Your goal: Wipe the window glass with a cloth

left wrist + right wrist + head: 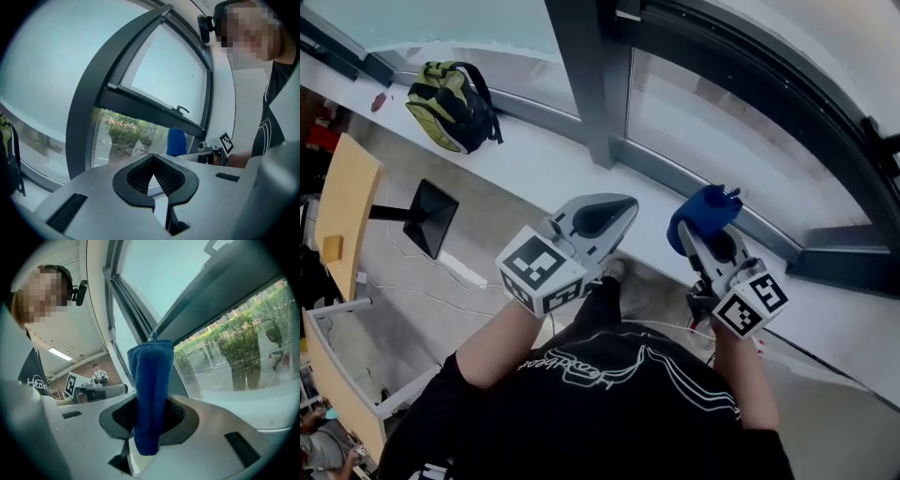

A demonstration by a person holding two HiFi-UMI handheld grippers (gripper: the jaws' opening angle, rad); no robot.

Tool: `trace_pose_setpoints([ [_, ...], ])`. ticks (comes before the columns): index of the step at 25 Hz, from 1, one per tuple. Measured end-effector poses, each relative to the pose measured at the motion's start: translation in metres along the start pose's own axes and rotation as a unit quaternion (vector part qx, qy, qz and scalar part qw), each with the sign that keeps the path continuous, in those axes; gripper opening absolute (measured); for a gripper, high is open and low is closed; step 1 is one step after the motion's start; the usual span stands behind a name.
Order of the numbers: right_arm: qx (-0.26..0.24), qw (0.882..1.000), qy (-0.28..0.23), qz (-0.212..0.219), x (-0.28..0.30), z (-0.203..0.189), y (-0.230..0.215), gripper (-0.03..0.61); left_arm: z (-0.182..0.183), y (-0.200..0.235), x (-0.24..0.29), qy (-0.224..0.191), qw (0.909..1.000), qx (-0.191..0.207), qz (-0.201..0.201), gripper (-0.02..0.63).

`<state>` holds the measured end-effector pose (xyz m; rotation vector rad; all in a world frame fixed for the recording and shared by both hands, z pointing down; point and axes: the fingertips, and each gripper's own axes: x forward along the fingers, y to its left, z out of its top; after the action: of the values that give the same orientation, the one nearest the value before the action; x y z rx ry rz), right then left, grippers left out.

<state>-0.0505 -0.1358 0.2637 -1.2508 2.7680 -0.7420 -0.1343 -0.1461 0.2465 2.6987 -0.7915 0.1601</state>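
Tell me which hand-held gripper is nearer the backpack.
Left. The left hand-held gripper sits right of the backpack; the right hand-held gripper, gripping the cloth, is farther right.

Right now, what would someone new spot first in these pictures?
Probably the bright blue cloth, pinched in the right tool and held up in front of the window glass. Next, the green-and-black backpack lying on the white sill at far left. The left tool is shut with nothing in it.

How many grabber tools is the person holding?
2: the grey left gripper, shut and empty, beside the grey right gripper, which pinches a fluffy blue cloth.
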Motion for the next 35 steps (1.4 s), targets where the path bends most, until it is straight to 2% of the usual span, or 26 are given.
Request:
trace_pose_setpoints([
  [3, -0.019, 1.000, 0.014, -0.007, 0.040, 0.001, -0.020, 0.092, -0.004, 0.034, 0.006, -0.002, 0.9997, -0.021, 0.012, 0.005],
  [6, -0.032, 0.999, -0.001, -0.015, 0.083, 0.011, -0.037, 0.092, -0.004, 0.060, 0.015, -0.009, 0.9991, -0.040, 0.014, 0.005],
  [14, -0.091, 0.995, -0.036, -0.031, 0.182, 0.044, -0.062, 0.092, -0.008, 0.100, 0.014, 0.009, 0.9995, -0.028, 0.014, 0.005],
  [17, -0.088, 0.995, -0.039, -0.041, 0.206, 0.045, -0.076, 0.093, -0.017, 0.115, 0.012, 0.015, 0.9990, -0.036, 0.020, 0.005],
  [21, -0.089, 0.994, -0.041, -0.053, 0.228, 0.046, -0.092, 0.093, -0.030, 0.127, 0.015, 0.022, 0.9984, -0.047, 0.022, 0.005],
  [28, -0.154, 0.984, -0.055, -0.072, 0.250, 0.067, -0.104, 0.092, -0.044, 0.137, 0.025, 0.026, 0.9973, -0.068, 0.015, 0.005],
  [35, -0.154, 0.982, -0.071, -0.079, 0.258, 0.076, -0.108, 0.092, -0.057, 0.149, 0.021, 0.041, 0.9958, -0.081, 0.009, 0.005],
])
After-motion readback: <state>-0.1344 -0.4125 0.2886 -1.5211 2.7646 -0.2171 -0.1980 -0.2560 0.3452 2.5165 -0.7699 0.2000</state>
